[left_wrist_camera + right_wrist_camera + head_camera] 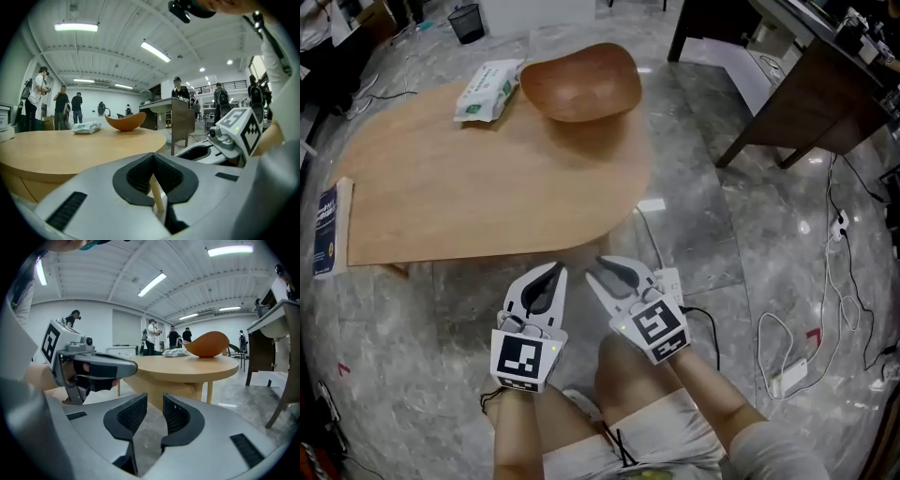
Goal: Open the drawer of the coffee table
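Left gripper (555, 272), hand-held: jaws closed tip to tip, nothing between them. Right gripper (602, 269), hand-held: jaws a narrow gap apart, with only floor (750, 234) showing through the gap. Both are held side by side above the person's knees (628, 370), near the front edge of the coffee table (487, 178) but not touching it. Drawer: not made out in any view. From above the tabletop covers it, and the gripper views show only a plain wooden skirt under the top. On the top: wooden bowl (581, 82); white-and-green soft pack (487, 91), print too small to read; blue book (328, 230) at the left end, white lettering illegible. Marker cubes (525, 361): black-and-white squares, no words.
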{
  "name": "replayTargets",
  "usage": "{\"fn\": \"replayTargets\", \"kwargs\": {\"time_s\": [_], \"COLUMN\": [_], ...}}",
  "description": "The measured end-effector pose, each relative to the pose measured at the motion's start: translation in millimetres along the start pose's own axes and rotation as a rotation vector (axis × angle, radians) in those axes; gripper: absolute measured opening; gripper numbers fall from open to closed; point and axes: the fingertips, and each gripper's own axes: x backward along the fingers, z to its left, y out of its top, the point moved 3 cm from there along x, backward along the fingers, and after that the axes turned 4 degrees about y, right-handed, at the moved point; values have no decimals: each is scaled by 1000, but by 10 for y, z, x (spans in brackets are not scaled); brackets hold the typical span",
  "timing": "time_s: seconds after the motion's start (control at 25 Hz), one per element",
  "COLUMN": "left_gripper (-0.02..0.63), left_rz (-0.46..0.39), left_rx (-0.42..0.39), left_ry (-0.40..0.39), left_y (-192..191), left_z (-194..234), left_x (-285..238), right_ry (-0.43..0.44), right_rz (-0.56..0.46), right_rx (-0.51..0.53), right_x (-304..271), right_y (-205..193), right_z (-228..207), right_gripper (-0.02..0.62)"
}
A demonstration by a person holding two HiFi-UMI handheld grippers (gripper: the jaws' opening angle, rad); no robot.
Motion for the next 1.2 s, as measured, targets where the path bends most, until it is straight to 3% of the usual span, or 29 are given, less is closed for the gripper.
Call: {"fn": "replayTargets", "kwargs": {"time_s": [0.16,0.32,0.4,0.56,0.76,0.96,1.2], "left_gripper": [5,5,5,5,5,5,5], "left_rz": [2,10,22,15,19,30,-3], "left_rx": [-32,99,132,73,84,255,362], "left_ry": [-6,-37,-41,1,19,-3,1], "left_y": [-144,-339,-404,-393,-435,-532,-452], "left_z": [-41,-74,-101,-116,-88,25,116], "left_x": [-8,-57,-103,-84,-45,-20,51], "right_ry": [-20,-134,-151,-146,-125,-80,-34], "right_rz": [21,112,148,87,35,-22,-62], "right_rx": [9,-19,-43,-32,26,52,59], "right_x": [-89,-77,-86,-89,-171,-300,-321], "right_y": [-167,-374,-449,-421,-362,-246,-262], "right_z": [-42,-230,-349,-509,-580,-614,-623], "right_gripper": [106,114,117,121,121,126,126]}}
